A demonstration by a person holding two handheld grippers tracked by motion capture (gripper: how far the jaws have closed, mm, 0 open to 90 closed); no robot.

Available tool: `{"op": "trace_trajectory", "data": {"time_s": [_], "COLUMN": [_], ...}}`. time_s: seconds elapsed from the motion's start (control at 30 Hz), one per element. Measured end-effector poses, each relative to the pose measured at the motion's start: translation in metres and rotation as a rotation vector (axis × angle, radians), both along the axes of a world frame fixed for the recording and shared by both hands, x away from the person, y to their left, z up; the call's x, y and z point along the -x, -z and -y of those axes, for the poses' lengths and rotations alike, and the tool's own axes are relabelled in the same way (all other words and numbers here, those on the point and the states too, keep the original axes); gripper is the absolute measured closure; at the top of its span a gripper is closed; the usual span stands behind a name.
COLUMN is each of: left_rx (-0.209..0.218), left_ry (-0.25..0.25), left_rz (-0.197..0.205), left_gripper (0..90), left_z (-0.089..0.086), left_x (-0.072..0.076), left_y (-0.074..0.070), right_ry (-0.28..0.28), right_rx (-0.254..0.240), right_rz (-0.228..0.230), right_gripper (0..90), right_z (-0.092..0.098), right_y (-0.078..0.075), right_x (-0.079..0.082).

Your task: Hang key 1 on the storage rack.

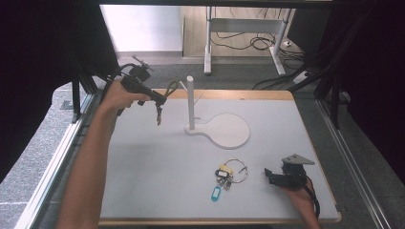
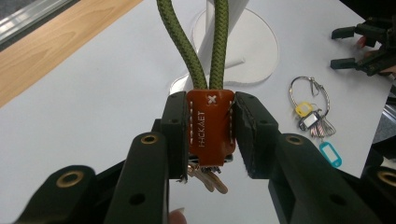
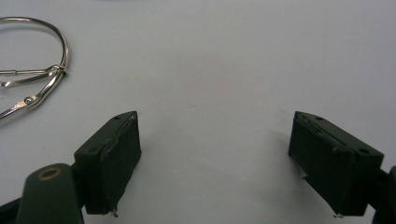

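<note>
Keys on a green cord loop (image 2: 205, 42) hang from my left gripper (image 2: 211, 128), which is clamped on the orange leather tab (image 2: 211, 123) that binds the cord's two ends. In the high view I hold this keychain (image 1: 159, 102) in the air just left of the white post (image 1: 190, 102) on its flat stand (image 1: 229, 131), above the far part of the table (image 1: 157, 162). I judge it light and floppy: the braided cord is soft and the keys (image 2: 205, 177) dangle below the tab, so they will swing. The tab is the stiffest place to grip, and it leaves the loop free above. My right gripper (image 1: 276, 175) rests near the table's front right with its jaws spread wide and nothing between them, just beside a second bunch of keys (image 1: 228, 179) on a metal ring (image 3: 32, 65) with yellow and blue tags
</note>
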State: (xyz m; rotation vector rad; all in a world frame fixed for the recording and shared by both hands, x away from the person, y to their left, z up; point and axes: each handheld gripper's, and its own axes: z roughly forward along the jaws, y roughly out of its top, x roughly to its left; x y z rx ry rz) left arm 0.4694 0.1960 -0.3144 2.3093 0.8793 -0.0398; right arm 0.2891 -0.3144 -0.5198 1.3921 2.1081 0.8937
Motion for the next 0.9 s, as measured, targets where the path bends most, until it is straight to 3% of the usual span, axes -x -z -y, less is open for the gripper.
{"op": "trace_trajectory", "data": {"time_s": [0.47, 0.9], "left_rx": [0.008, -0.030], "left_ry": [0.008, 0.044], "left_rz": [-0.021, -0.039], "left_gripper": [67.0, 66.8], "left_z": [0.015, 0.031], "left_x": [-0.026, -0.025], "left_y": [0.007, 0.019], "right_ry": [0.001, 0.001], "right_rx": [0.000, 0.000], "right_rz": [0.002, 0.002], "right_gripper": [16.8, 16.8], "right_z": [0.000, 0.000], "right_y": [0.000, 0.000], "right_x": [0.000, 0.000]}}
